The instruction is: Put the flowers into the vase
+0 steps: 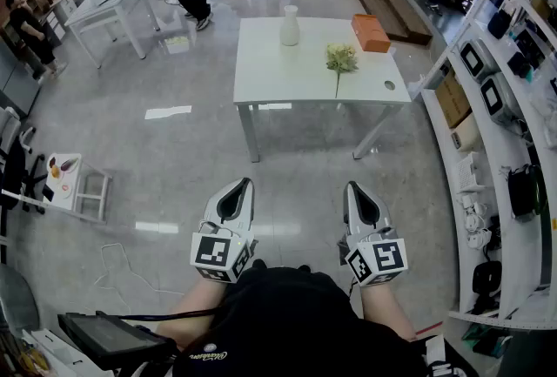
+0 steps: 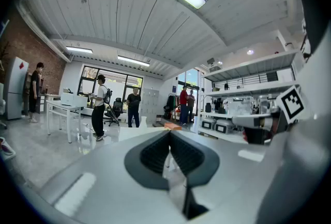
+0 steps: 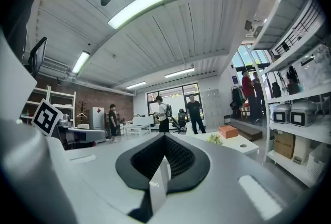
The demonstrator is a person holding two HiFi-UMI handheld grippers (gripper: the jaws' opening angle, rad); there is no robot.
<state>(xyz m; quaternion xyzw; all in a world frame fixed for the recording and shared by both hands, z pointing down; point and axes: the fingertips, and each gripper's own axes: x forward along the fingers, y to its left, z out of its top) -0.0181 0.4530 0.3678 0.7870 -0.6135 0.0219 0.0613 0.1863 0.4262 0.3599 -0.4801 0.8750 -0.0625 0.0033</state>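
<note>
Side stand: at your 9 o'clock a small white stand [image 1: 77, 184] sits on the grey floor with a few small items on top, too small to identify.
Left gripper: your left gripper [image 1: 241, 185] is held low in front of you, pointing toward 12 o'clock, well short of the table. In the left gripper view its 2 dark pads meet along their length, so the jaws are closed with nothing between them.
Table: the white table [image 1: 261, 75] stands at your 12 o'clock, well apart from both grippers.
Vase: the white vase [image 1: 290, 25] stands upright near the table's far edge, at about 11 o'clock from the tabletop's centre.
Flowers: the flowers [image 1: 340, 60] lie flat on the tabletop at about 4 o'clock from the vase, apart from it. The pale blossoms are at the far end and the thin stem runs back toward 6 o'clock, toward you. No gripper is touching them.
Right gripper: your right gripper [image 1: 352, 188] is level with the left one, also pointing toward 12 o'clock. Its jaws are pressed together and empty.
Orange box: an orange box [image 1: 372, 32] rests on the table at 1 o'clock from the flowers, near them but not touching.
Shelves: white shelves [image 1: 487, 131] loaded with equipment run along your 3 o'clock side.
</note>
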